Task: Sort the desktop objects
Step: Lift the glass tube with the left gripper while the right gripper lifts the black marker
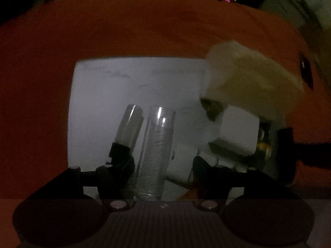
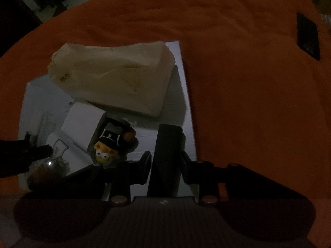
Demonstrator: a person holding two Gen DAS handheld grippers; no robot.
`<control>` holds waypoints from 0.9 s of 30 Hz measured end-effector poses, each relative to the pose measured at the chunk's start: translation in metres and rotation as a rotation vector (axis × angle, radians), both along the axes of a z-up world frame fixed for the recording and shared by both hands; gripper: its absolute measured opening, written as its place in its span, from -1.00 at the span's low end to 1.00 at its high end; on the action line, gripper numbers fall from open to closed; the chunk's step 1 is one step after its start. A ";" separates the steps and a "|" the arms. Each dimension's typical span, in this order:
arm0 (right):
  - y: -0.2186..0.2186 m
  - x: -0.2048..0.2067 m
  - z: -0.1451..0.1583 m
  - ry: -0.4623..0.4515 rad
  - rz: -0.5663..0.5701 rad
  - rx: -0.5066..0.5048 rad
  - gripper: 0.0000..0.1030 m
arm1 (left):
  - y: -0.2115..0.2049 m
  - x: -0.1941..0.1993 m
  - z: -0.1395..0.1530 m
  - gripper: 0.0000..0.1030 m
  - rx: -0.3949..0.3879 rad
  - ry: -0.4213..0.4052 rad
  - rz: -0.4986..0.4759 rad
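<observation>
Left gripper (image 1: 152, 144) clamps a clear glass tube (image 1: 154, 153) lower centre, long axis along fingers, over white tray (image 1: 107, 95); right gripper (image 2: 165, 161) clamps a dark block (image 2: 166, 155) lower centre.

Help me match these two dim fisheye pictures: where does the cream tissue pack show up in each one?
Left wrist view: the cream tissue pack is at right of centre, blurred, overlapping the right edge of the white tray.
Right wrist view: the cream tissue pack is upper left of centre, lying across the far part of the tray.
Shared landmark: the white tray on the orange cloth.
</observation>
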State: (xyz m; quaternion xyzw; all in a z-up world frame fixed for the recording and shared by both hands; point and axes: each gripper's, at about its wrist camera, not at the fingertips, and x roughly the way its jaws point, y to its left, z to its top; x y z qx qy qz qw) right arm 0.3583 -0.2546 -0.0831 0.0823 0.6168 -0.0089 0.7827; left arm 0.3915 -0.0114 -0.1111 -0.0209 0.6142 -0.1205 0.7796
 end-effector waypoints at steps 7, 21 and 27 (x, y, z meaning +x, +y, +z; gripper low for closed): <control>0.005 0.000 0.000 -0.005 0.016 0.010 -0.42 | -0.007 -0.004 0.000 0.01 0.039 -0.029 -0.040; 0.003 0.000 -0.007 0.023 0.006 -0.021 -0.25 | -0.002 -0.005 0.001 -0.48 0.045 -0.055 -0.016; 0.010 -0.002 -0.009 0.021 0.031 -0.045 -0.40 | -0.011 -0.011 0.000 -0.50 0.066 -0.074 -0.037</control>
